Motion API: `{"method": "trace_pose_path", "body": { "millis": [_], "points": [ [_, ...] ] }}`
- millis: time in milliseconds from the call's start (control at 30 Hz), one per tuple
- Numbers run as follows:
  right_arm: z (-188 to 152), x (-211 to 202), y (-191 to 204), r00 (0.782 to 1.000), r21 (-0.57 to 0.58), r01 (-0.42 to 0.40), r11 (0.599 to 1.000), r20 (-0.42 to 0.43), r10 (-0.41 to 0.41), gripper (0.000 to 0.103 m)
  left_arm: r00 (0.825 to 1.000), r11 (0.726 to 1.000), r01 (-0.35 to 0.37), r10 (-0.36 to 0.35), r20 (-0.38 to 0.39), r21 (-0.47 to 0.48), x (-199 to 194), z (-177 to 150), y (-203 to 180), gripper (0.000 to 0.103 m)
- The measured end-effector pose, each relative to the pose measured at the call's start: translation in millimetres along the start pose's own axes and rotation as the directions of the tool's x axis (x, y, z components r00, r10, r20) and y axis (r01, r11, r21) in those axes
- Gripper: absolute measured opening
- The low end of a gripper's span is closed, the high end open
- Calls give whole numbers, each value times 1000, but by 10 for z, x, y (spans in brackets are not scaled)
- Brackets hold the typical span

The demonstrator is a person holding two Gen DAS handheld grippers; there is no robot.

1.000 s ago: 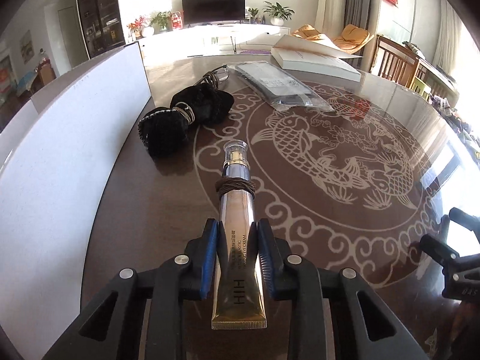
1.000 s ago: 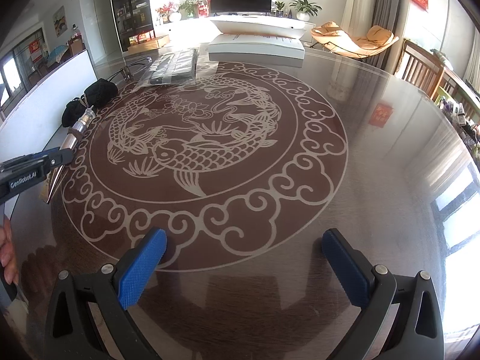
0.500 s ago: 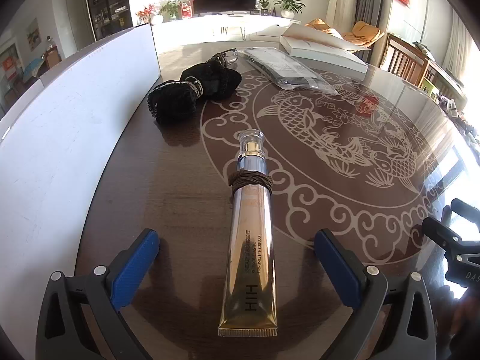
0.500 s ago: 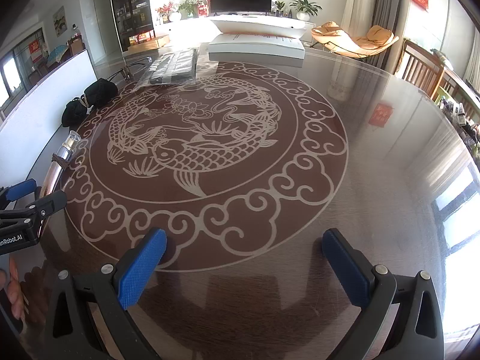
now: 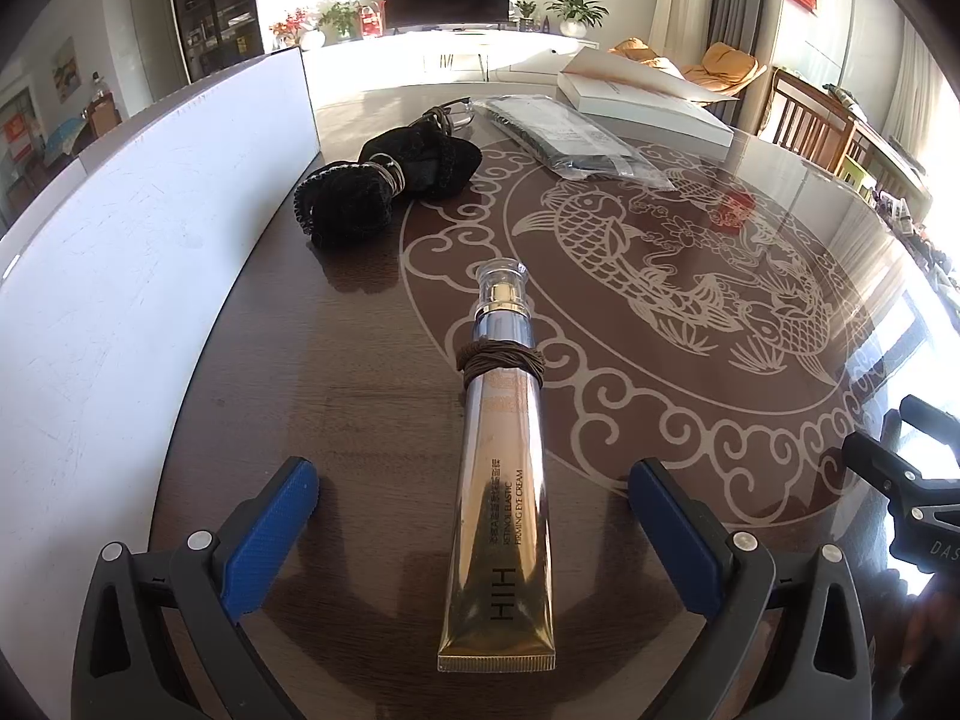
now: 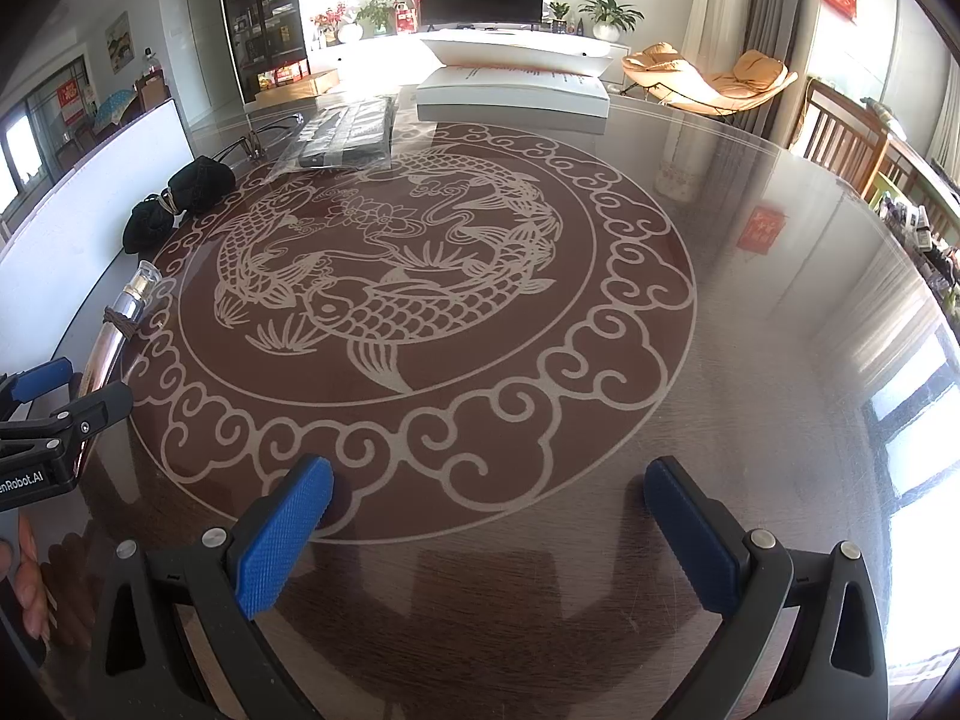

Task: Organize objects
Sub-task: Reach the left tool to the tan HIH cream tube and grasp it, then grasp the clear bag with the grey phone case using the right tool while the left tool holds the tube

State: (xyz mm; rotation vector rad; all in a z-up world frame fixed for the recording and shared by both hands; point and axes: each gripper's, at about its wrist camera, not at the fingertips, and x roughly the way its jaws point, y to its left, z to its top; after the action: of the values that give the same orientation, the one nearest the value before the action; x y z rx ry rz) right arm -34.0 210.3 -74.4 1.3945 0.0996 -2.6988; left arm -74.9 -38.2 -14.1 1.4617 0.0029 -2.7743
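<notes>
A gold eye-cream tube with a clear cap and a brown hair tie wound around its neck lies flat on the table, cap pointing away. My left gripper is open, its blue pads either side of the tube's lower half without touching it. The tube also shows at the left edge of the right wrist view, with the left gripper around it. My right gripper is open and empty over the table's near edge.
A black pouch with hair ties lies beyond the tube, with glasses, a plastic-wrapped dark item and an open white box farther back. A white board runs along the table's left side. The patterned round table stretches right.
My left gripper opened and let go of the tube, which now lies on the table; the gripper then drew back slightly. The right gripper has not moved.
</notes>
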Motion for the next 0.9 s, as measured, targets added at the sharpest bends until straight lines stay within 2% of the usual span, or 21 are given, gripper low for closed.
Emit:
{"method": "trace_pose_path", "body": {
  "millis": [567, 667, 767, 900],
  "points": [
    [0, 4, 0, 1000, 1, 0, 1000, -2, 0, 103, 1000, 1000, 1, -1, 1, 2, -3, -6, 4, 103],
    [19, 16, 0, 1000, -5, -5, 1000, -22, 5, 103, 1000, 1000, 2, -2, 1, 2, -3, -6, 4, 103],
    [165, 91, 11, 996, -36, -47, 998, -83, 44, 103, 1000, 1000, 3, -3, 2, 2, -17, -13, 9, 103],
    [610, 123, 137, 999, -97, -40, 994, -25, 38, 103, 1000, 1000, 3, -3, 2, 2, -16, -13, 10, 103]
  ]
}}
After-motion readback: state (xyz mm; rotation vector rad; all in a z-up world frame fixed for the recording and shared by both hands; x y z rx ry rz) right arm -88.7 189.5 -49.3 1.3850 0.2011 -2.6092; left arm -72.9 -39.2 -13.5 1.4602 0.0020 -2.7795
